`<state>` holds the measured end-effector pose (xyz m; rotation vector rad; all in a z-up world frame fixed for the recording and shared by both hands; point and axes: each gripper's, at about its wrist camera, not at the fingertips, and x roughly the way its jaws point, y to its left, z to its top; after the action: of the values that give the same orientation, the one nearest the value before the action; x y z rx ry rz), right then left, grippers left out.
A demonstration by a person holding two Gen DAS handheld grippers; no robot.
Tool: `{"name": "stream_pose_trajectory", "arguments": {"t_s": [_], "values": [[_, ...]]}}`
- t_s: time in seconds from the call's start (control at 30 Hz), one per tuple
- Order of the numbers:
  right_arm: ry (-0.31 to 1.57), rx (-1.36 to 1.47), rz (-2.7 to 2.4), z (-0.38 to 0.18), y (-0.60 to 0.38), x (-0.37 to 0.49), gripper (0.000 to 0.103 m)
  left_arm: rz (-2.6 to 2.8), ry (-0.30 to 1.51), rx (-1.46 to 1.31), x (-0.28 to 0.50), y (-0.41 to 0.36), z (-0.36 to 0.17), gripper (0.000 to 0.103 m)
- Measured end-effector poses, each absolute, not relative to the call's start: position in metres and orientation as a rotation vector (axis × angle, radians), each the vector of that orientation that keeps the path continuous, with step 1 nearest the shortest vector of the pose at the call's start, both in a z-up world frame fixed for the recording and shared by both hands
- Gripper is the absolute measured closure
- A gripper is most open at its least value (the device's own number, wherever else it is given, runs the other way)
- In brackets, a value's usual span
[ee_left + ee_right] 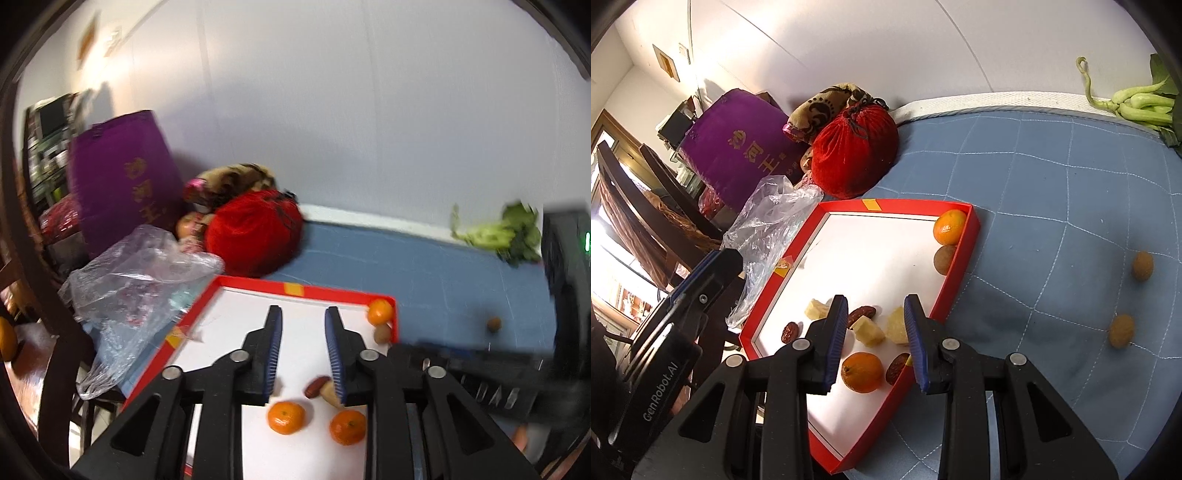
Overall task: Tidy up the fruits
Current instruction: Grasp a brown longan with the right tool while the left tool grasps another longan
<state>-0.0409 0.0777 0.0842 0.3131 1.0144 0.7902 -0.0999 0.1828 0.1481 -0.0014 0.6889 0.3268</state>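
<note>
A red-rimmed tray (295,288) (967,236) with a white floor lies on a blue quilted cloth (1052,206). It holds tangerines (286,417) (862,371), one more in the far corner (949,227) beside a walnut (945,259), red dates (862,315) and pale chunks (868,330). Two walnuts (1142,266) (1121,330) rest on the cloth to the right. My left gripper (303,314) hovers over the tray, jaws apart, nothing between them. My right gripper (876,301) hangs over the tray's near right part, jaws apart, gripping nothing.
A red velvet pouch (855,155), a purple box (738,147) and a crumpled clear plastic bag (768,221) crowd the tray's far left side. Green vegetables (1137,105) lie at the back right by the wall. Dark wooden chairs (635,206) stand left of the table.
</note>
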Motion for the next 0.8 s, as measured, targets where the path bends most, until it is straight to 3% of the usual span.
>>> {"name": "stream_pose_trajectory", "arguments": {"t_s": [0.1,0.27,0.5,0.8], "values": [[0.996,0.329,0.757,0.095,0.058,-0.033,0.073,0.217,0.738,-0.005,-0.092,0.163,0.141,0.076],[1.027,0.391,0.534,0.105,-0.018,-0.002,0.074,0.068,0.788,0.006,-0.078,0.124,0.131,0.063],[1.18,0.473,0.296,0.073,-0.085,0.016,0.072,-0.077,0.892,0.027,-0.042,0.058,0.105,0.052],[1.18,0.493,0.305,0.073,-0.093,0.01,0.071,-0.091,0.962,0.094,0.002,0.015,0.061,0.051]]}}
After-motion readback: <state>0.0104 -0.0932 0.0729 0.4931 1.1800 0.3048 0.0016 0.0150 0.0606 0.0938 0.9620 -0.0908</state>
